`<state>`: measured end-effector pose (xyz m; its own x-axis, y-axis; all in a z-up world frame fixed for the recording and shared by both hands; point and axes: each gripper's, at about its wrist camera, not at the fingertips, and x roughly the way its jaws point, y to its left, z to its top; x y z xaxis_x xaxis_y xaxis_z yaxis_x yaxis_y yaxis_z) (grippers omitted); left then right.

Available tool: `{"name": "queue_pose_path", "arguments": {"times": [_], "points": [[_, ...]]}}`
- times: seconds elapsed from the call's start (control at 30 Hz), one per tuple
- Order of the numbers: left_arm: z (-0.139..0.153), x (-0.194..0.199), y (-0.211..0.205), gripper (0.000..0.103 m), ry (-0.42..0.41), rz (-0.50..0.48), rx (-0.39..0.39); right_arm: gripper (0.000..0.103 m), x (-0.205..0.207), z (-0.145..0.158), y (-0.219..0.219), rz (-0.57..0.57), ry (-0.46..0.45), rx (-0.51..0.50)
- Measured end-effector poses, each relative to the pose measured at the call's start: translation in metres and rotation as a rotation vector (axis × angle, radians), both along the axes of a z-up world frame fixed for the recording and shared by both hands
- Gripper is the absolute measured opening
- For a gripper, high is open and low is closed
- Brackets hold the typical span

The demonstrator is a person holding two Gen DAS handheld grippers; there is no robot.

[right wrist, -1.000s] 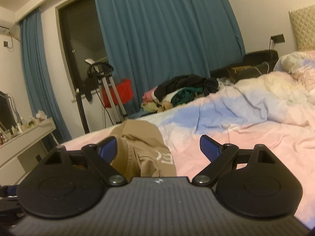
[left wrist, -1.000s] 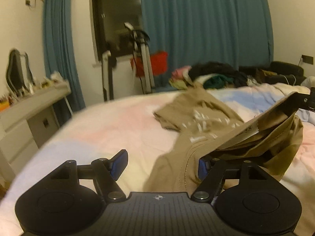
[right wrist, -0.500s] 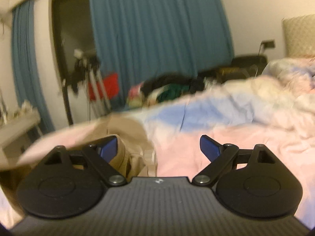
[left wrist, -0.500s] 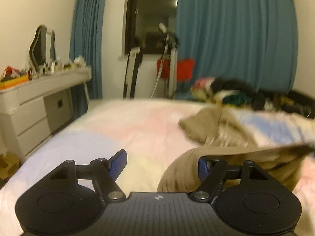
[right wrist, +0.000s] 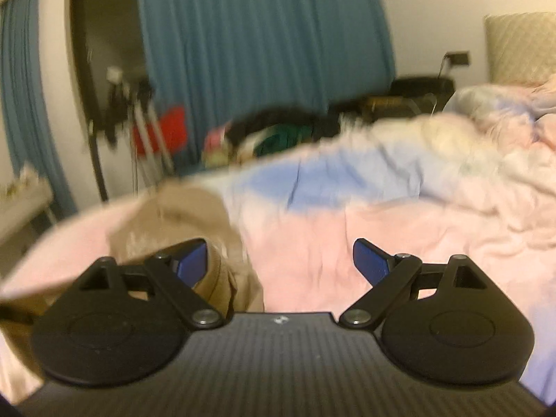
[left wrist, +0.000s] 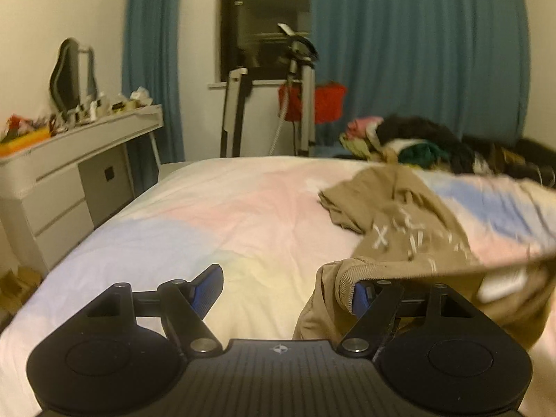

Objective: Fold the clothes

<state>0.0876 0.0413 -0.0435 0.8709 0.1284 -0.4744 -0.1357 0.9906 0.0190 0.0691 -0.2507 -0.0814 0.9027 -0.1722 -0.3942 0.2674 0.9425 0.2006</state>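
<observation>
- Tan garment (left wrist: pixel 392 222) with white print, crumpled on the pastel bed, spreading from centre toward 3 o'clock in the left view
- Its ribbed hem is draped over a finger
- Blurred at 9 o'clock in the right view (right wrist: pixel 180 222)

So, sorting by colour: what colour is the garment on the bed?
Tan garment with white markings, clearest in the left wrist view.

A bed (left wrist: pixel 215 215) covered by a pastel pink, blue and pale yellow sheet carries a crumpled tan garment (left wrist: pixel 392 219) with white markings on its right half. At the far edge lies a heap of mixed clothes (left wrist: pixel 410 139)
</observation>
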Motion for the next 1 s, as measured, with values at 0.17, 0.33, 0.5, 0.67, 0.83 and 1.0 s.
{"name": "queue_pose_path", "arguments": {"times": [0.17, 0.33, 0.5, 0.67, 0.83, 1.0], "points": [[0.009, -0.001, 0.011, 0.075, -0.013, 0.044, -0.055, 0.090, 0.006, -0.015, 0.017, 0.078, 0.154, -0.067], [0.011, -0.006, 0.012, 0.075, -0.017, 0.034, -0.055, 0.090, 0.000, -0.019, 0.011, 0.086, 0.195, -0.063], [0.009, -0.006, 0.008, 0.075, -0.016, 0.021, -0.036, 0.090, -0.004, -0.023, 0.013, 0.062, 0.170, -0.120], [0.006, -0.001, 0.007, 0.075, -0.013, 0.030, -0.033, 0.070, -0.004, -0.019, 0.020, 0.089, 0.178, -0.129], [0.008, -0.003, 0.007, 0.075, -0.036, 0.023, -0.048, 0.033, -0.010, -0.010, 0.035, 0.099, 0.102, -0.201], [0.015, -0.012, 0.007, 0.075, -0.082, 0.019, -0.072, 0.020, -0.022, 0.005, 0.036, 0.082, 0.019, -0.157]]}}
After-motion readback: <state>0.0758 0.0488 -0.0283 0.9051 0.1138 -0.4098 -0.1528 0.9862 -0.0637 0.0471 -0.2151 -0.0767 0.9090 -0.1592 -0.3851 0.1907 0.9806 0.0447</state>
